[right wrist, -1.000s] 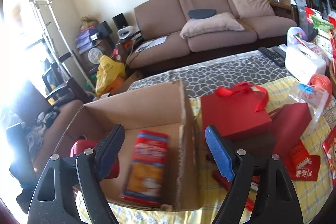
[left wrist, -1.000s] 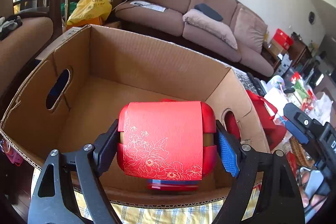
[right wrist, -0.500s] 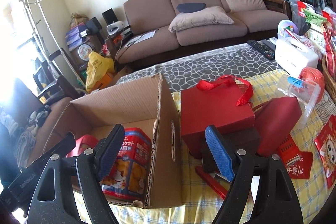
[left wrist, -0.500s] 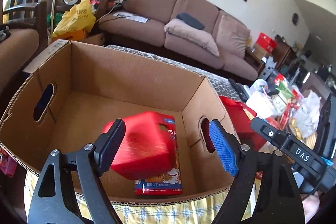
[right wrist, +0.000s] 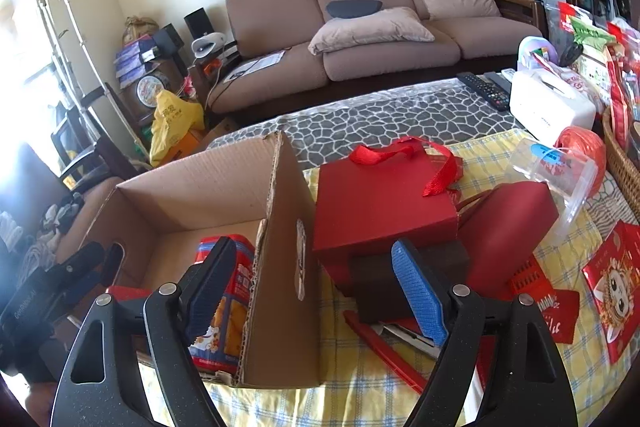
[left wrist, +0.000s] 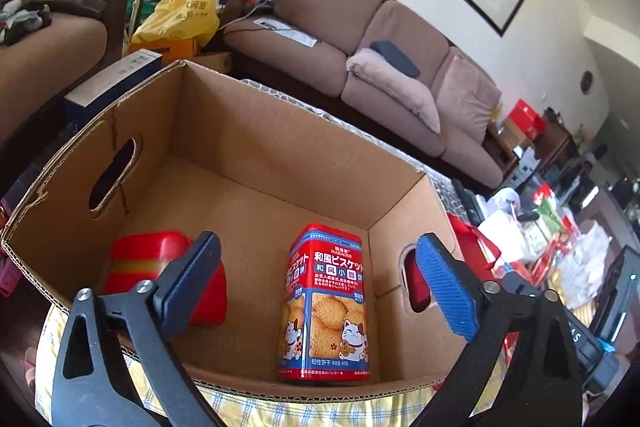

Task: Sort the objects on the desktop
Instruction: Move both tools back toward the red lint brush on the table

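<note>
Cardboard box (left wrist: 248, 131) sits open on the yellow checked cloth (right wrist: 352, 379) covering the desk, and inside it, near the left wall, lies the red box (left wrist: 136, 259), partly hidden behind the left gripper's black finger. Beside it, well apart toward the right wall, the biscuit tin (left wrist: 324, 303) stands upright, cats and biscuits printed on its front. The left gripper (left wrist: 316, 287) hangs over the near edge of the carton, jaws spread wide and holding nothing. The right gripper (right wrist: 312, 291) hovers outside the carton's right wall, jaws spread too, empty, straddling that cardboard wall in its view. Just right of the carton on the cloth, a red gift bag (right wrist: 384, 211) with ribbon handles stands against a dark brown box (right wrist: 400, 279), and a darker red bag (right wrist: 504, 227) leans next to them. A clear plastic cup (right wrist: 560, 179) lies tipped beyond, near an orange twine ball (right wrist: 584, 151). Farther back, a brown sofa (right wrist: 360, 27) lines the wall.
</note>
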The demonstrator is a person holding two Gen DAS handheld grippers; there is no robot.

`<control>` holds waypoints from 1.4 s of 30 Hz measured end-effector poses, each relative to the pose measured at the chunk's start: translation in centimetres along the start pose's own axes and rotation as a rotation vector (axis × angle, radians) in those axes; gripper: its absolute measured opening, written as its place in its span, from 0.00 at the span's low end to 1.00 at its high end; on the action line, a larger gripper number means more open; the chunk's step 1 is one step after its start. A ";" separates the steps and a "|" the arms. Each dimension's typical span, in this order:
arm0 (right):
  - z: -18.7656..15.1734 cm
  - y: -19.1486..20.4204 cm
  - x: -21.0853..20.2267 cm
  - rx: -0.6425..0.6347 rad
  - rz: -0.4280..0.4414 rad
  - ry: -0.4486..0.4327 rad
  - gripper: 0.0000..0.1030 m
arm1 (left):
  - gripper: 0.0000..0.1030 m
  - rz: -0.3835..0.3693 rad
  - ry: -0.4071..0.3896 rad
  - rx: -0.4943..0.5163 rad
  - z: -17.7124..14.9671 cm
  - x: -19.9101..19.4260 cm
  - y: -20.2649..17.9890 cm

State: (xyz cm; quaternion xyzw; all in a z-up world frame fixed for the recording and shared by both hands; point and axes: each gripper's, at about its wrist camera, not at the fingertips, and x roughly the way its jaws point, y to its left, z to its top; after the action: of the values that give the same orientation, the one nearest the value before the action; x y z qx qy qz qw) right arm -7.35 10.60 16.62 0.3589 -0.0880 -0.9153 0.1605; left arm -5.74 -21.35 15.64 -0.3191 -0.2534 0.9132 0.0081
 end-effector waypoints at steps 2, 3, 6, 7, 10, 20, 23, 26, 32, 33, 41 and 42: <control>0.0 -0.2 0.0 0.002 -0.006 0.004 0.85 | 1.00 -0.001 -0.007 -0.008 -0.1 -0.1 0.0; -0.1 -0.4 0.0 0.003 -0.008 0.007 0.85 | 1.00 0.002 -0.007 -0.009 -0.1 -0.1 0.0; -0.1 -1.2 0.0 0.006 -0.020 0.015 0.87 | 1.00 0.019 -0.008 -0.009 -0.1 -0.2 0.0; -0.1 -1.5 -0.1 0.007 -0.024 0.015 0.87 | 1.00 0.024 -0.010 -0.010 -0.1 -0.2 0.0; 0.0 -2.5 -0.3 0.009 -0.037 0.014 0.87 | 1.00 0.023 -0.014 -0.007 -0.3 -0.3 -0.2; 0.7 -7.2 -1.5 0.054 -0.105 0.003 0.88 | 1.00 -0.050 -0.014 0.096 -1.8 -0.2 -4.6; 0.8 -8.8 -1.9 0.069 -0.129 0.004 0.88 | 1.00 -0.092 0.004 0.141 -2.5 0.2 -6.5; 0.8 -10.1 -2.3 0.072 -0.152 0.005 0.89 | 1.00 -0.133 0.018 0.195 -3.4 0.3 -8.7; 0.2 -13.1 -2.5 0.092 -0.196 0.027 0.89 | 1.00 -0.210 0.030 0.274 -5.3 0.2 -12.6; 0.1 -13.9 -2.3 0.100 -0.205 0.036 0.89 | 1.00 -0.222 0.036 0.289 -5.6 0.2 -13.2; -0.7 -18.0 -2.6 0.143 -0.242 0.069 0.89 | 1.00 -0.289 0.095 0.380 -9.1 0.2 -17.7; -0.8 -18.6 -2.7 0.148 -0.248 0.072 0.89 | 1.00 -0.303 0.109 0.389 -9.5 0.2 -18.0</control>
State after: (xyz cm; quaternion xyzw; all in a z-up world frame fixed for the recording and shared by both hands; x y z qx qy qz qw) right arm -9.25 28.86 12.61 0.4104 -0.1045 -0.9056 0.0222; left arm -2.95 -1.24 17.59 -0.3187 -0.1171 0.9146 0.2196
